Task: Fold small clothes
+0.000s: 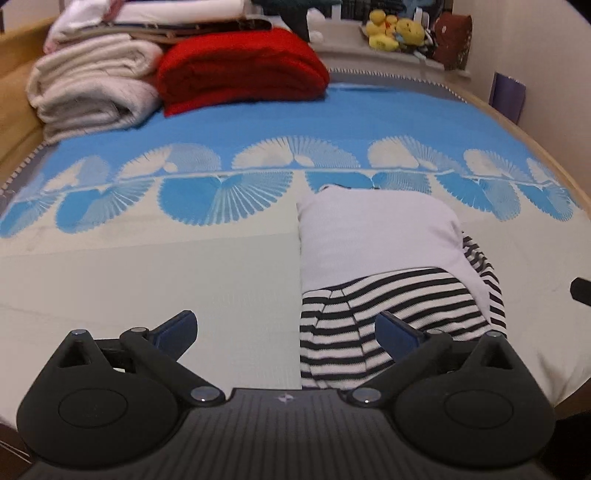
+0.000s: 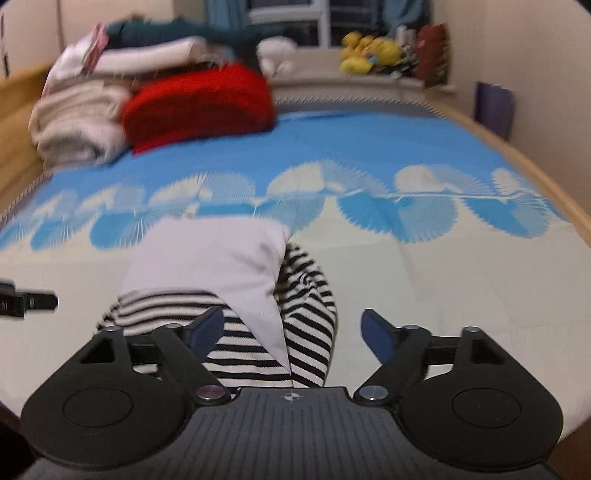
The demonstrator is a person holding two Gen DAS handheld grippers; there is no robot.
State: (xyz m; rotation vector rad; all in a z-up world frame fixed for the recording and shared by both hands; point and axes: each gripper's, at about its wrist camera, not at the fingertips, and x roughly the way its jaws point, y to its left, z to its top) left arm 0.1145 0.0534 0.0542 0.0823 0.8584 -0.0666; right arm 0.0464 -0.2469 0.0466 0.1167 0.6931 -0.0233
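Observation:
A small garment with a white body (image 1: 376, 236) and black-and-white striped sleeves (image 1: 388, 310) lies partly folded on the bed. My left gripper (image 1: 286, 332) is open and empty above the garment's near left edge. In the right wrist view the same garment (image 2: 214, 258) lies ahead, striped sleeve (image 2: 306, 317) folded along its right side. My right gripper (image 2: 291, 332) is open and empty over the near striped part. Each gripper's tip shows at the edge of the other view: the right one (image 1: 580, 290), the left one (image 2: 33, 301).
The bed cover (image 1: 258, 122) is blue and cream with fan patterns. Folded red (image 1: 240, 66) and cream blankets (image 1: 92, 85) are stacked at the far left. Yellow plush toys (image 1: 395, 29) sit on the far ledge. A wooden bed frame (image 1: 554, 162) runs along the right.

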